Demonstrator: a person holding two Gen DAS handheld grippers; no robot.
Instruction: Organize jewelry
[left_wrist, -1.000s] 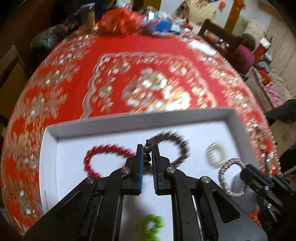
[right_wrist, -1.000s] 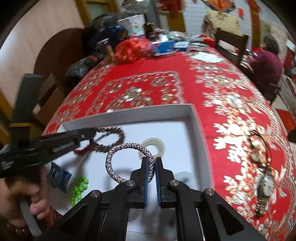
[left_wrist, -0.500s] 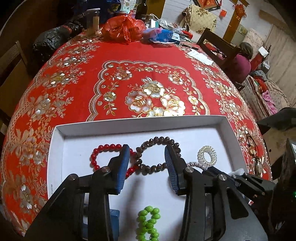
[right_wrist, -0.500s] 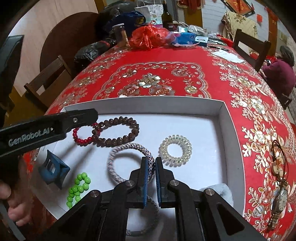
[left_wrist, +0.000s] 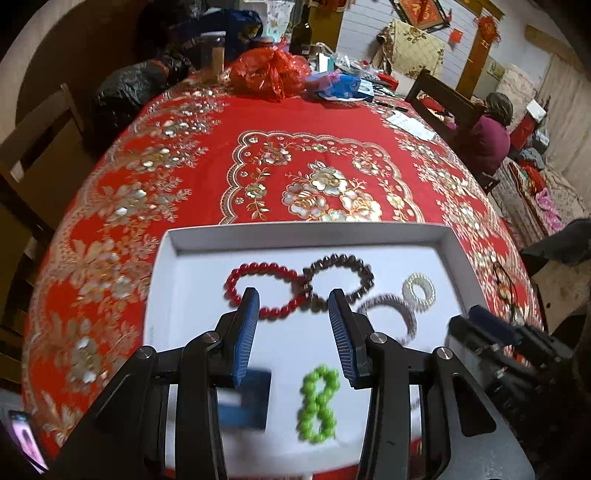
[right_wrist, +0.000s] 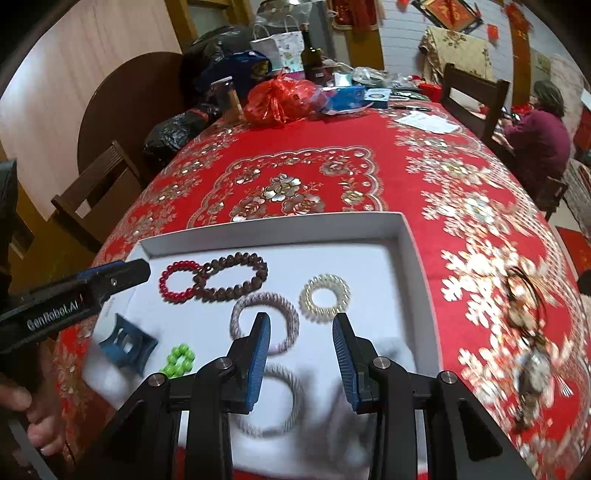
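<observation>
A white tray (left_wrist: 306, 234) (right_wrist: 417, 258) holds a red bead bracelet (left_wrist: 236, 275) (right_wrist: 173, 273), a brown bead bracelet (left_wrist: 343, 260) (right_wrist: 236, 271), a clear coil hair tie (left_wrist: 419, 288) (right_wrist: 325, 293), two grey braided bands (right_wrist: 264, 317) (right_wrist: 275, 406), a green bead bracelet (left_wrist: 319, 402) (right_wrist: 179, 360) and a blue hair clip (left_wrist: 245, 400) (right_wrist: 127, 343). My left gripper (left_wrist: 291, 302) is open and empty above the tray, near the red and brown bracelets. My right gripper (right_wrist: 301, 325) is open and empty above the braided bands. Watches (right_wrist: 528, 328) lie on the cloth right of the tray.
The tray sits on a red and gold tablecloth (left_wrist: 295, 147). At the table's far end are a red plastic bag (left_wrist: 269, 72), a bottle (right_wrist: 310, 48) and boxes. Wooden chairs (right_wrist: 98, 184) stand at the sides. A person (right_wrist: 535, 129) sits at the far right.
Both grippers opened. The left let go of the brown bracelet, the right let go of a grey braided band; both pieces now lie in the tray. Both grippers pulled back.
</observation>
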